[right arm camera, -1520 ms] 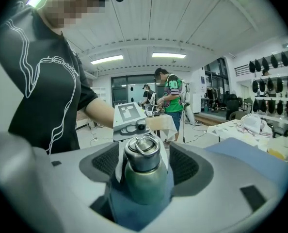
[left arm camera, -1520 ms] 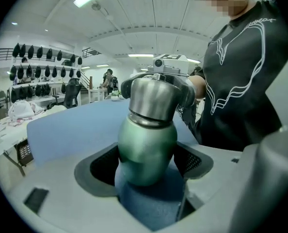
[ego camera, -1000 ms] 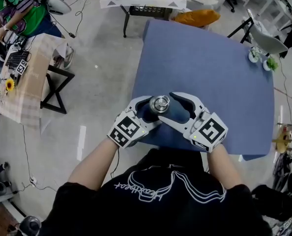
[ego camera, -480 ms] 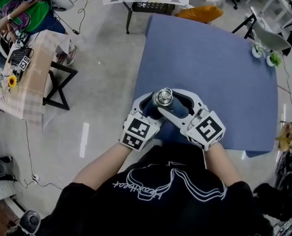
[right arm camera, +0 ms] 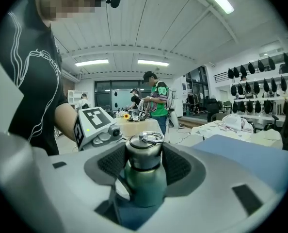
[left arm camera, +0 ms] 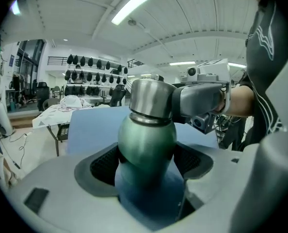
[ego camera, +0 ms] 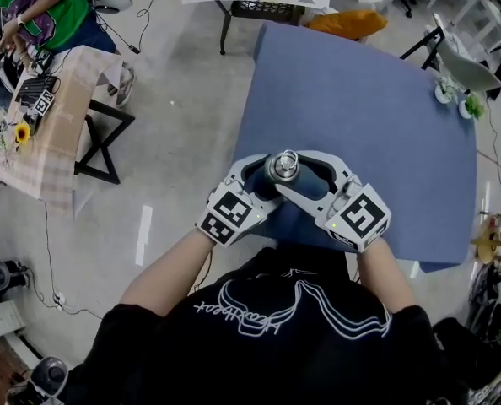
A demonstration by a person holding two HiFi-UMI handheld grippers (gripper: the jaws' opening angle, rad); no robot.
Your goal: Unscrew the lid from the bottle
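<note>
Your T-shirt point(ego camera: 276, 344) is black, short-sleeved; white line art crosses it. Your left gripper point(ego camera: 266, 175) and right gripper point(ego camera: 296, 174) are pale grey.

blue table point(ego camera: 377, 108) w/ bottle point(left arm camera: 146, 135) at near edge, can't tell if resting.

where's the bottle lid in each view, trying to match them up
Head view: lid near centre, seen from above.
Left gripper view: lid at centre, silver, atop the green bottle.
Right gripper view: lid lower centre, ring on top.
Shared landmark: the blue table.
</note>
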